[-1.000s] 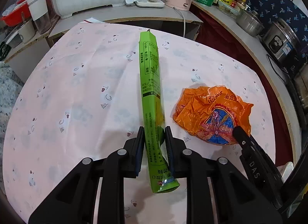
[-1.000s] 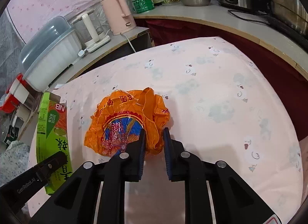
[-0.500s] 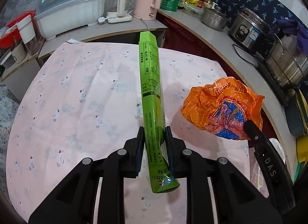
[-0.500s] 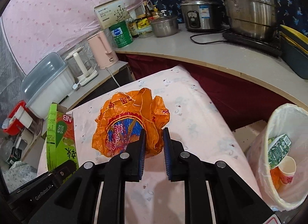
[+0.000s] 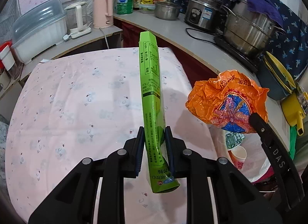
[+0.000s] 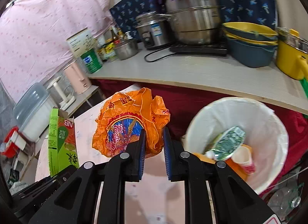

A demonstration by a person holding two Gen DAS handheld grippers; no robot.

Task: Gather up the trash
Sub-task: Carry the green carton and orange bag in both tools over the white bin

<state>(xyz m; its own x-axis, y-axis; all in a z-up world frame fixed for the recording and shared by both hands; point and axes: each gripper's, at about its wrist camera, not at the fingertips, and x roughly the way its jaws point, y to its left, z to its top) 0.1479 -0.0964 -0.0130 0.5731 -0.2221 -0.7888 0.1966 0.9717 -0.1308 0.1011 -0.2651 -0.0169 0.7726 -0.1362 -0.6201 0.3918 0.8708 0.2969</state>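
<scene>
Your left gripper [image 5: 154, 143] pinches the flattened green carton [image 5: 152, 97] near its bottom: light, stiff. Your right gripper [image 6: 153, 147] clamps the crumpled orange plastic bag [image 6: 127, 122]: soft, slippery; the lined bin [image 6: 269, 120] sits right.

The trash bin [image 6: 238, 108] is blurred, its near rim hidden behind the right gripper's fingers [image 6: 167, 149].

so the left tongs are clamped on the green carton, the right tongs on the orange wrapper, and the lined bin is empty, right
Not quite: the bin is not empty. The right wrist view shows a paper cup, a green-printed packet and something orange already in it. The rest stands: the left tongs grip the green carton, the right tongs the orange wrapper.
</scene>
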